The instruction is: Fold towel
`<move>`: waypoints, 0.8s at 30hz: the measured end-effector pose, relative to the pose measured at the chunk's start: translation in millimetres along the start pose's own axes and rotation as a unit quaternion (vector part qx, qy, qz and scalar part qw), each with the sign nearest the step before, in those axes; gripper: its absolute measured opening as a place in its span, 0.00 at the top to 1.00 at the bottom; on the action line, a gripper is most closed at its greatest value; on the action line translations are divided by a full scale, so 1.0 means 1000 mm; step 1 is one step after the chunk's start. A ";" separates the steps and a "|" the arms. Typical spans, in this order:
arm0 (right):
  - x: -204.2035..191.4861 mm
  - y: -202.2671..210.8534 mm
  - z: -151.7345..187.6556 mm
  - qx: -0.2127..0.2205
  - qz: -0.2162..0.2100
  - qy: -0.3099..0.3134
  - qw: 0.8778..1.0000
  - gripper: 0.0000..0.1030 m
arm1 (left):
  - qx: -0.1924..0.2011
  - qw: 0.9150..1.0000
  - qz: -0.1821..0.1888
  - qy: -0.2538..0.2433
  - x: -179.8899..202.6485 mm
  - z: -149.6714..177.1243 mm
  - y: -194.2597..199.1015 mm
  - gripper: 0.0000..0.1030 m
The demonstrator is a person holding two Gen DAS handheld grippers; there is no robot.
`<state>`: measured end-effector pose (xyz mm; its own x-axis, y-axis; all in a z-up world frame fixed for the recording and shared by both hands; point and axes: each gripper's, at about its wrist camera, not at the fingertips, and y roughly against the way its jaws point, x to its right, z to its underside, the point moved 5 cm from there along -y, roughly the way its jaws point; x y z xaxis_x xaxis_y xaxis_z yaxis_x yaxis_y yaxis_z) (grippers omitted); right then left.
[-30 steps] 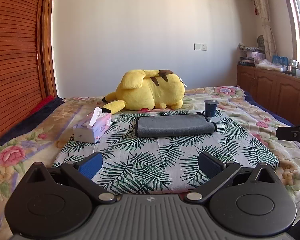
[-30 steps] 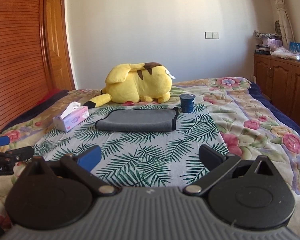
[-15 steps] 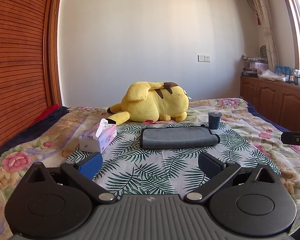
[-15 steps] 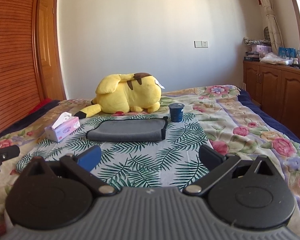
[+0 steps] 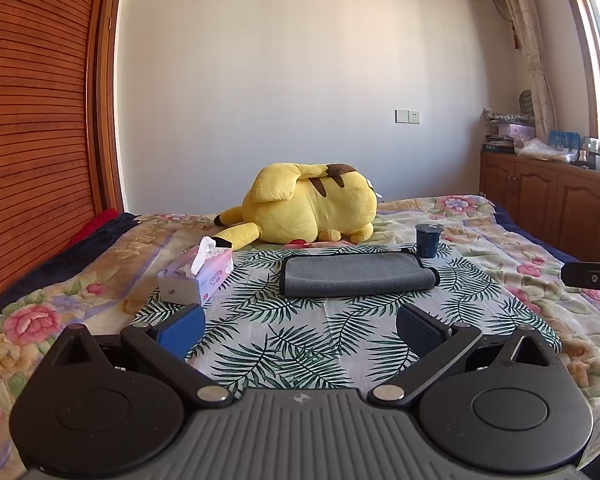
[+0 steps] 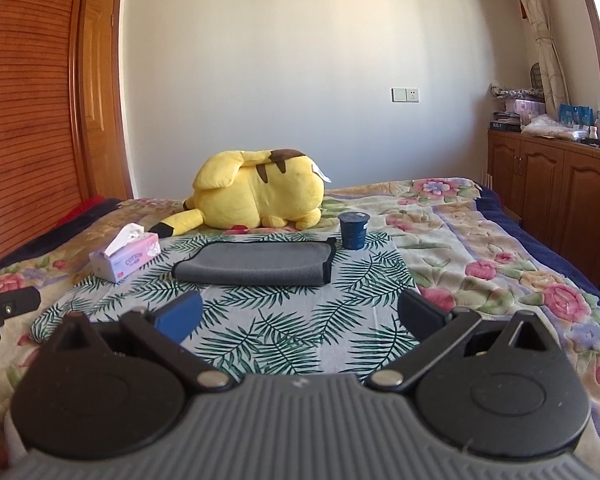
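Left wrist view: both the left gripper and right gripper gape empty, short of the grey towel on the leaf-print cloth — a careless reach could topple the cup touching its corner.

Both grippers are just hanging side by side, roughly level, pointing forward. Left gripper has its jaws spread wide with nothing between them, same deal with the right gripper. From the left wrist view the right one's tip pokes in at the right edge, and the left one's tip shows at the left edge of the right view
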<state>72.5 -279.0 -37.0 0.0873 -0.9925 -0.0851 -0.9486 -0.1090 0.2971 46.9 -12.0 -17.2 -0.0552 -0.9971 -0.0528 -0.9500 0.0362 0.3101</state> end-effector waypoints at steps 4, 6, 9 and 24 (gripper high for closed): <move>0.000 0.000 0.000 0.000 0.000 0.000 1.000 0.00 | 0.000 1.000 0.000 0.000 0.000 0.000 0.000 0.16; 0.000 0.000 0.000 0.000 0.000 0.001 1.000 0.00 | 0.000 1.000 0.000 -0.001 0.000 0.000 0.000 0.16; 0.000 0.000 -0.001 0.001 0.001 0.002 1.000 0.00 | -0.001 1.000 0.000 -0.002 0.000 0.000 0.000 0.16; 0.000 0.000 -0.002 0.003 0.000 0.002 1.000 0.00 | 0.000 1.000 0.000 -0.003 -0.001 0.000 0.000 0.16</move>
<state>72.8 -279.1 -35.0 0.0875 -0.9928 -0.0814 -0.9503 -0.1077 0.2922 46.7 -11.5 -17.2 -0.0574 -0.9967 -0.0575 -0.9498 0.0368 0.3108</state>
